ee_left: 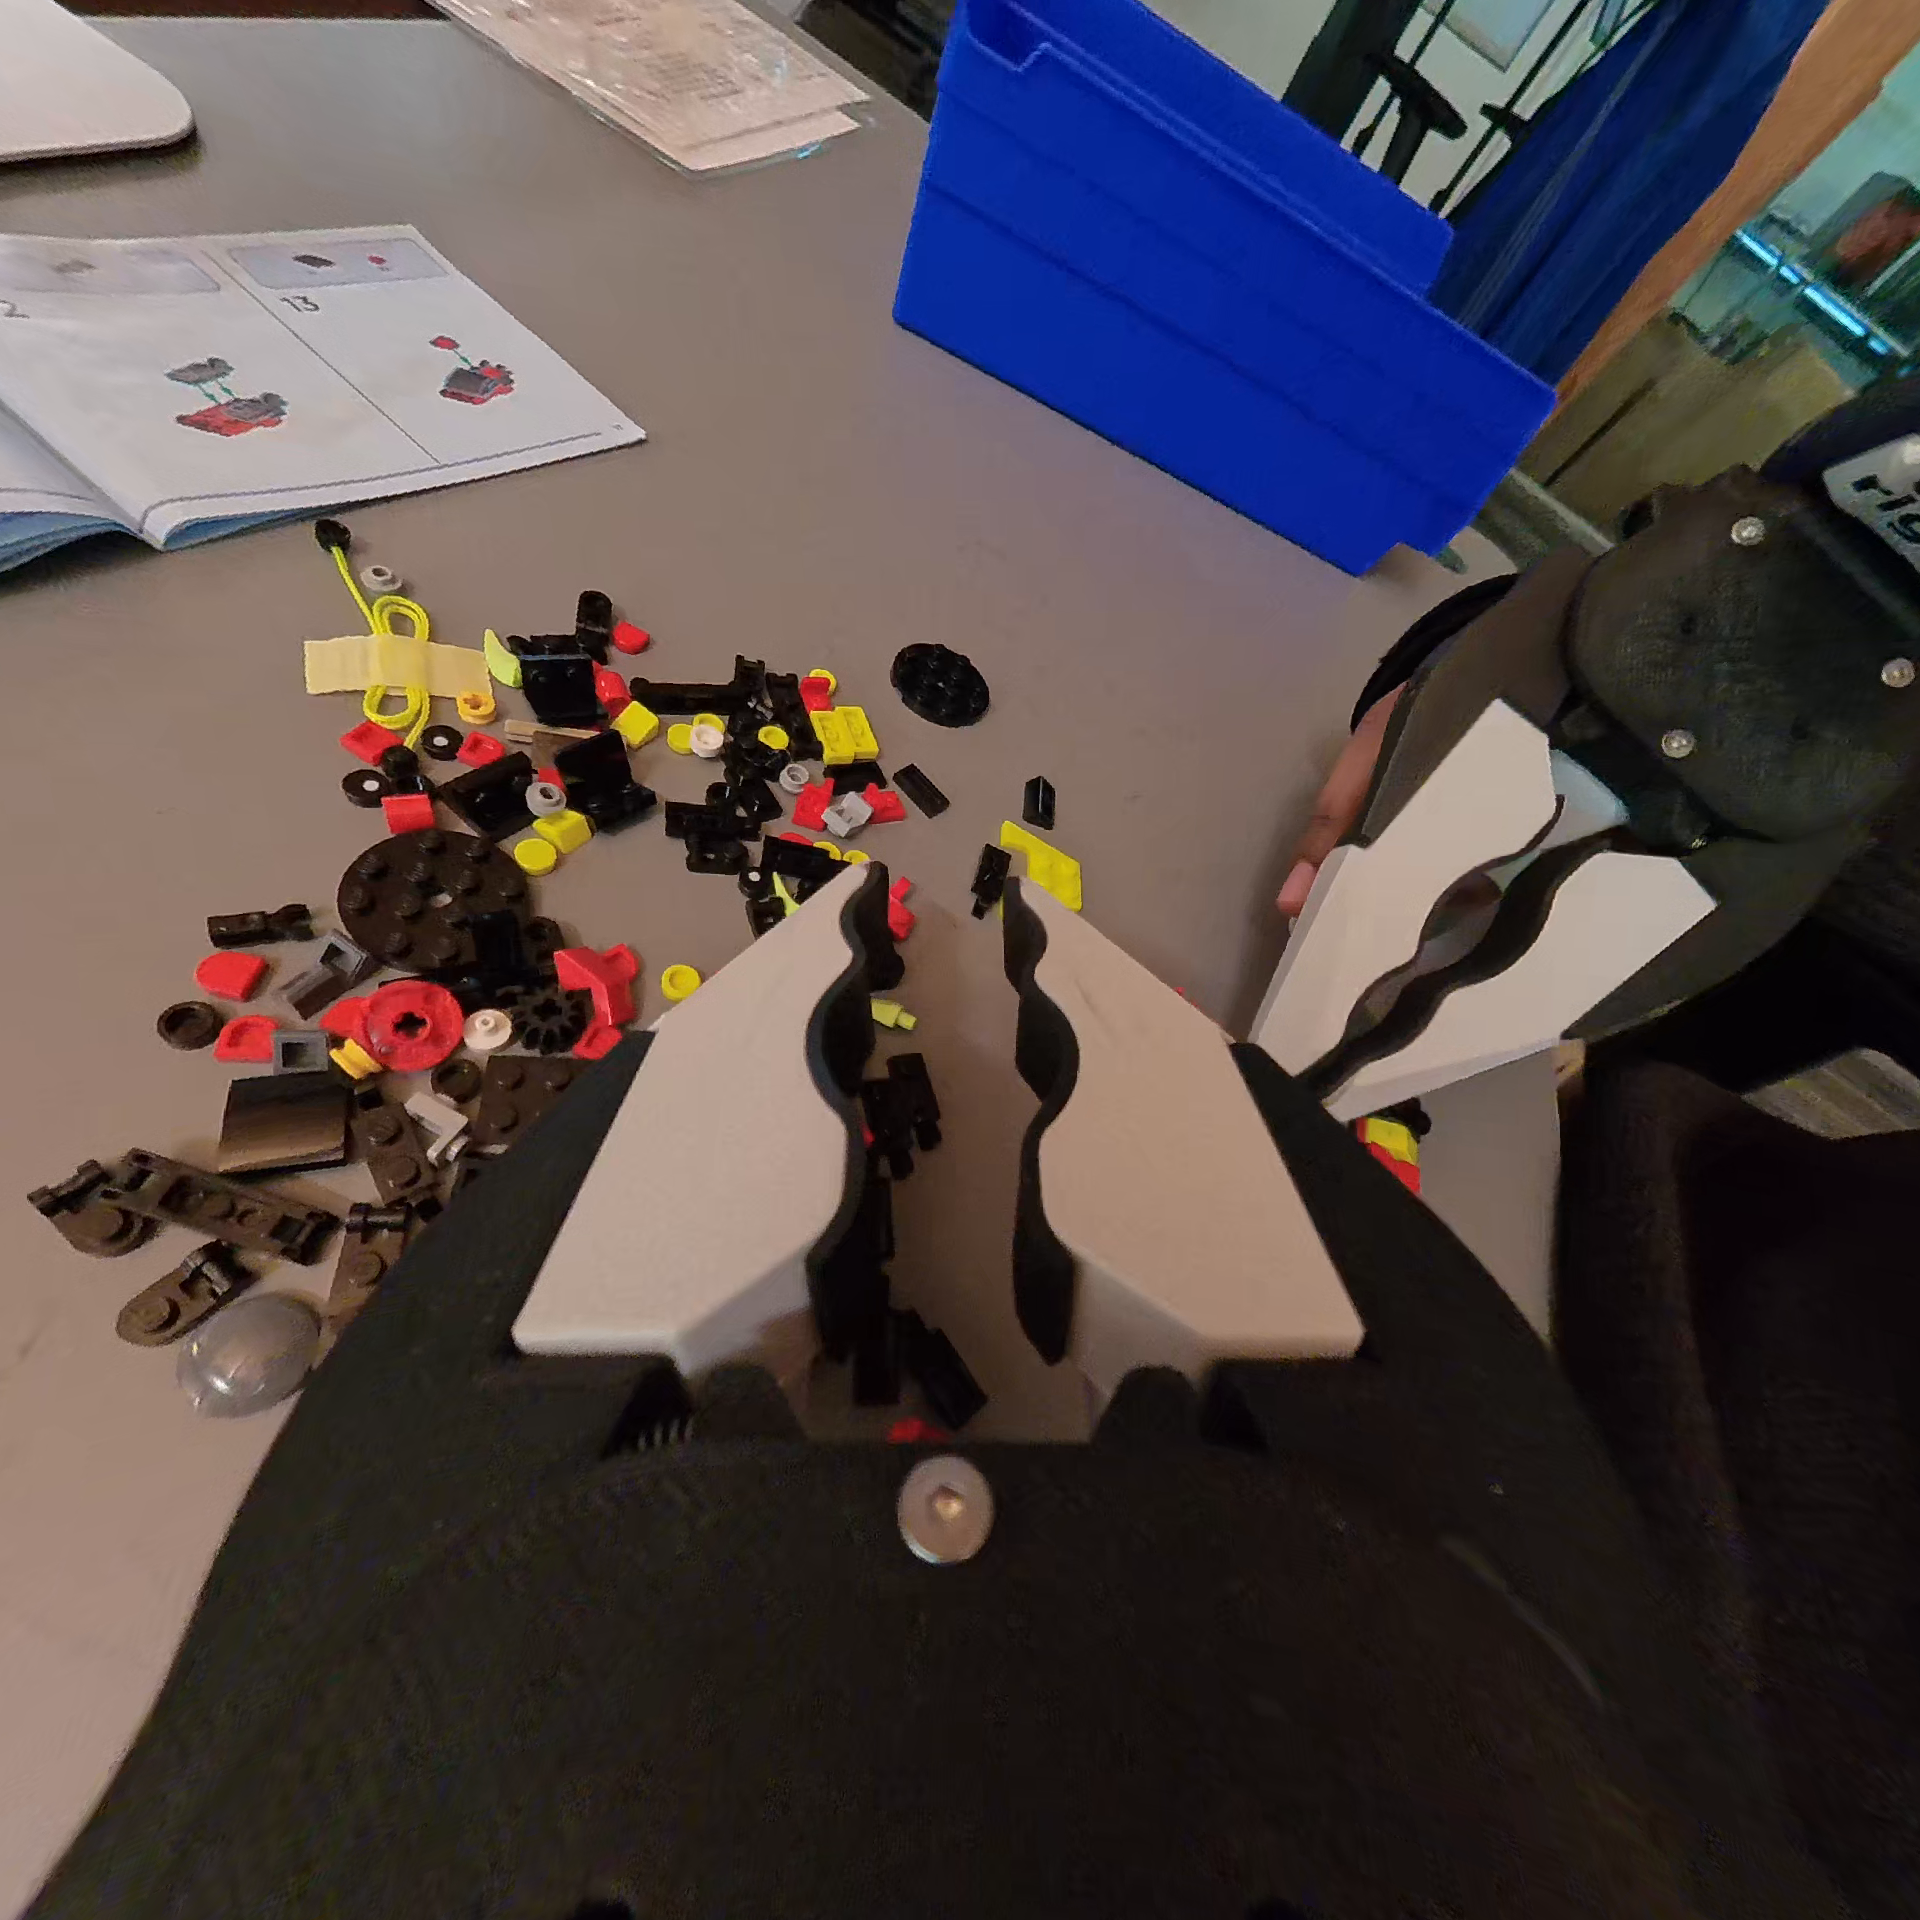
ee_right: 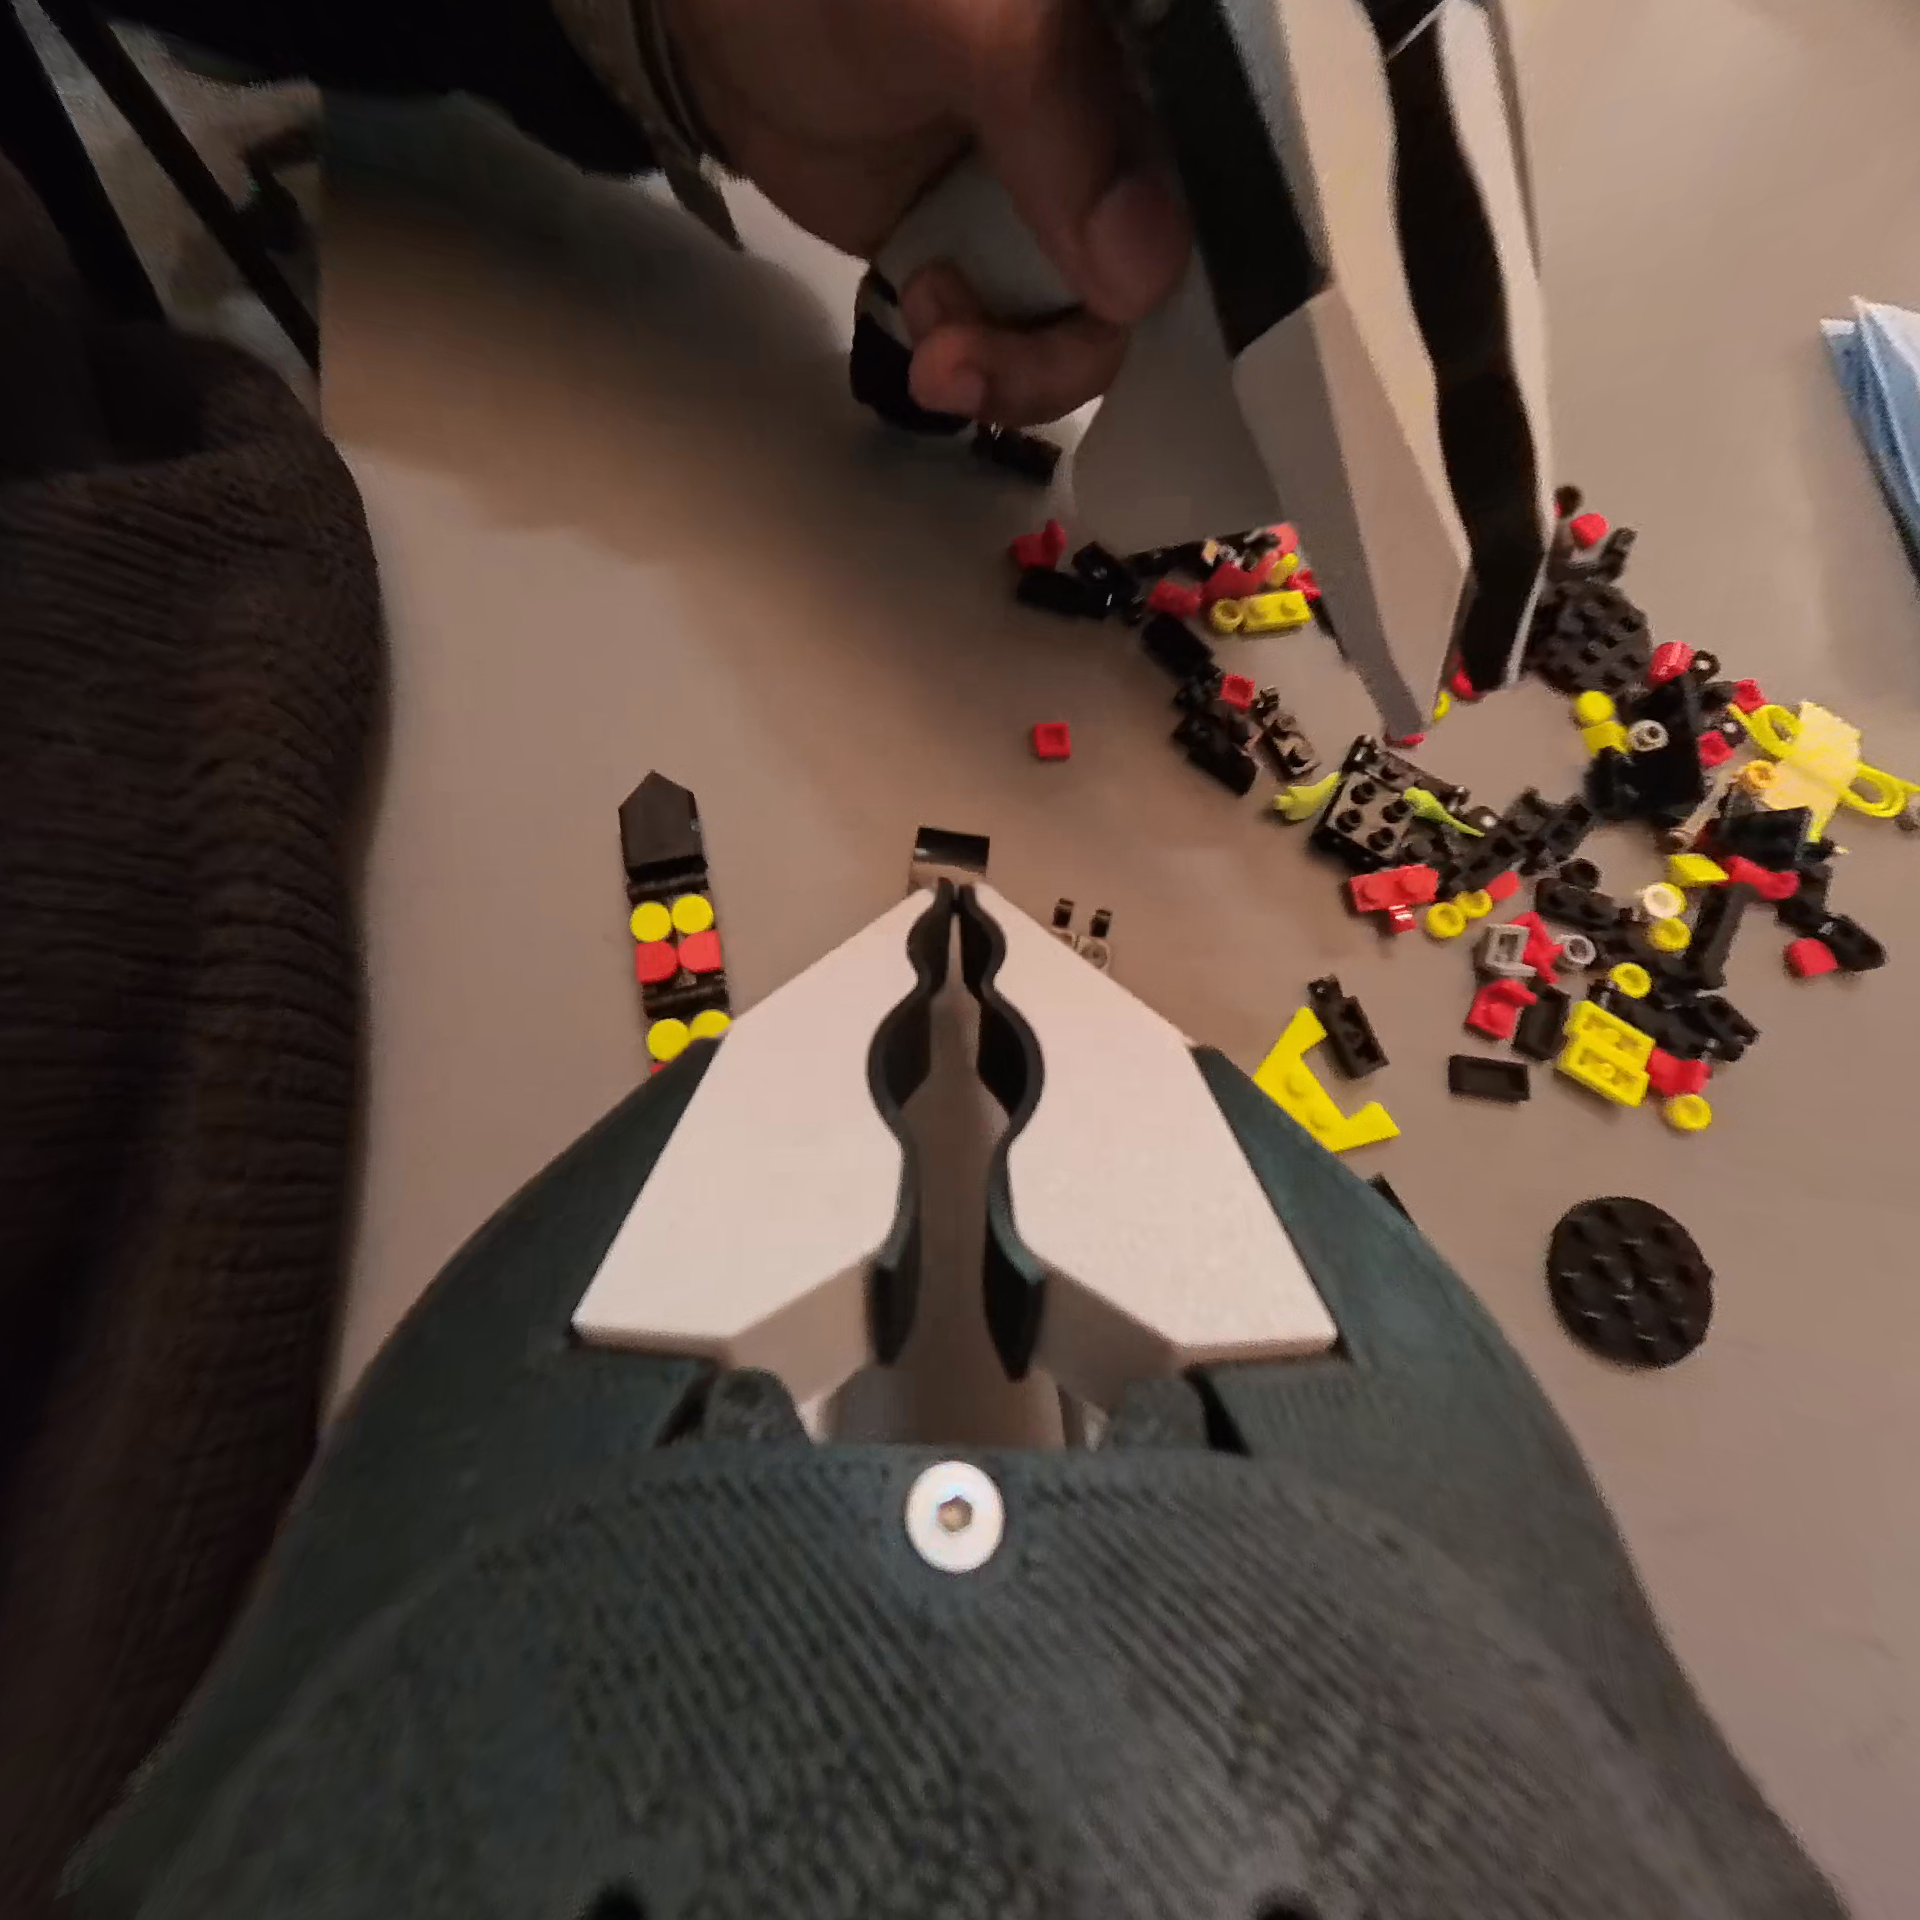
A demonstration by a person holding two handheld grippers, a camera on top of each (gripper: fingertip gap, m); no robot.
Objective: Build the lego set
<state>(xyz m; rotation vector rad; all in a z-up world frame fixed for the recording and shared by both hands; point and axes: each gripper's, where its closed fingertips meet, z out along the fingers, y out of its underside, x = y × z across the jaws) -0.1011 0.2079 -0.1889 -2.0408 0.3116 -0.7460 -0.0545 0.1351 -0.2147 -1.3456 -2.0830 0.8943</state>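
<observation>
A pile of loose black, red and yellow lego pieces lies on the grey table; it also shows in the right wrist view. My left gripper is open, tips down at the near edge of the pile, with small black pieces on the table between its fingers. It also shows in the right wrist view. My right gripper is shut, and seems to pinch a small black piece at its tips. A black strip assembly with yellow and red round tiles lies just left of it.
An open instruction booklet lies at the far left, a blue bin at the back right, a clear plastic bag behind. A black round plate and a yellow wedge plate lie apart from the pile. A hand holds the left gripper. Left tips to right tips: about 9 cm. From the left gripper's tips to the black round plate is close to 12 cm. Seen from the left wrist view as well.
</observation>
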